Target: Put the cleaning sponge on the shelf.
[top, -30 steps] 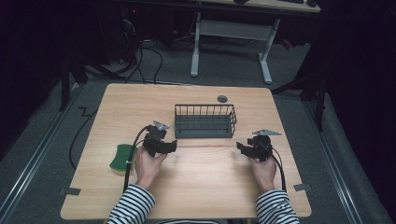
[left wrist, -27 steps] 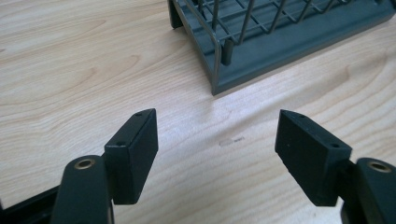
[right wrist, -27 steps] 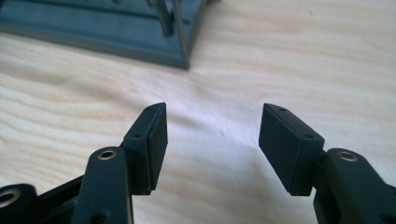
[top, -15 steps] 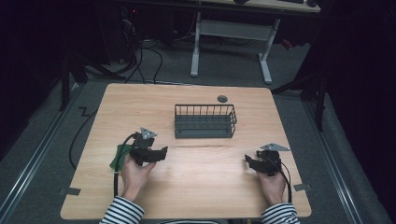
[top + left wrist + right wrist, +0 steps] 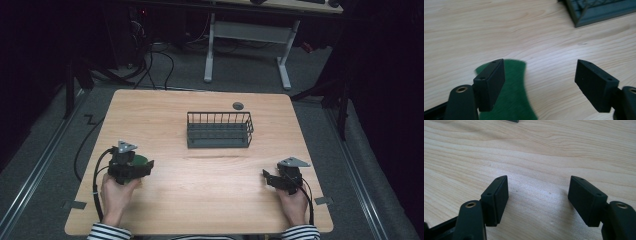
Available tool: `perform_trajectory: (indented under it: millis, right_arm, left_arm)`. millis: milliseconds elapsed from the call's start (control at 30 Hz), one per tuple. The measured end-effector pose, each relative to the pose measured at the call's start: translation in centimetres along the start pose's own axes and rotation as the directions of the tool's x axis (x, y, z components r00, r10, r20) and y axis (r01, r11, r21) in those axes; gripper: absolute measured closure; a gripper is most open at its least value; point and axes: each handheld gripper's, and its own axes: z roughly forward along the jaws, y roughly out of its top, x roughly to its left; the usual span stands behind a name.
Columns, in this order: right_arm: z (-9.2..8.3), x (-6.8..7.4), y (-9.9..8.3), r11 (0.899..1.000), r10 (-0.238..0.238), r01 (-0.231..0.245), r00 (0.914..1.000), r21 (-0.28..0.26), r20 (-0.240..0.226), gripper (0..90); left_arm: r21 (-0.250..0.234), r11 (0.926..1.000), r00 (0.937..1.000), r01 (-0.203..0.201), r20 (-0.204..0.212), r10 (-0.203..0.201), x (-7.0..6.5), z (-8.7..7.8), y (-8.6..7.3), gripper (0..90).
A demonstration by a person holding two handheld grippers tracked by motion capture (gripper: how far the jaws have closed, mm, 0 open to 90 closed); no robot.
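The left gripper [image 5: 539, 82] has its fingers spread above a green pad [image 5: 515, 95], which lies under its left finger. The right gripper [image 5: 537, 200] is spread too, over bare surface [image 5: 549, 152].

Wire basket [image 5: 219, 129] blocks table [image 5: 210, 200] centre-back; green pad [image 5: 511, 100] under left jaw; bare wood between.

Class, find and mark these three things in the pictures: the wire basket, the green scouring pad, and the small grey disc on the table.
wire basket [image 5: 219, 143], high view, bare floor near its front wall
green scouring pad [image 5: 515, 100], left gripper view, fuzzy top
small grey disc [image 5: 238, 105], high view, its centre
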Motion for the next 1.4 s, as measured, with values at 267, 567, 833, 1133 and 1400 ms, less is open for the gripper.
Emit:
perform_trajectory:
  millis: [267, 567, 833, 1133, 1400]
  right_arm:
    - [0.0, 0.0, 0.0, 1.000, -0.001, 0.001, 1.0000, 0.001, -0.002, 32.0]
    - [0.0, 0.0, 0.0, 1.000, -0.001, 0.001, 1.0000, 0.001, -0.002, 32.0]
    - [0.0, 0.0, 0.0, 1.000, -0.001, 0.001, 1.0000, 0.001, -0.002, 31.8]
    - [0.0, 0.0, 0.0, 1.000, -0.001, 0.001, 1.0000, 0.002, -0.003, 31.5]
    - [0.0, 0.0, 0.0, 1.000, -0.002, 0.002, 1.0000, 0.002, -0.003, 31.3]
  left_arm:
    - [0.091, 0.9929, 0.9959, 0.076, -0.057, -0.071, 2.8, 0.5, -1.4, 20.2]
    - [0.220, 0.9715, 0.9949, 0.087, -0.069, -0.074, 3.3, 2.5, -0.6, 17.5]
    - [0.311, 0.9470, 0.9942, 0.078, -0.095, -0.051, 3.1, 4.1, 0.5, 15.3]
    - [0.401, 0.9139, 0.9934, 0.061, -0.114, -0.016, 2.9, 6.3, 0.6, 15.2]
    - [0.403, 0.9141, 0.9930, 0.049, -0.118, -0.001, 2.7, 6.6, 0.6, 26.2]
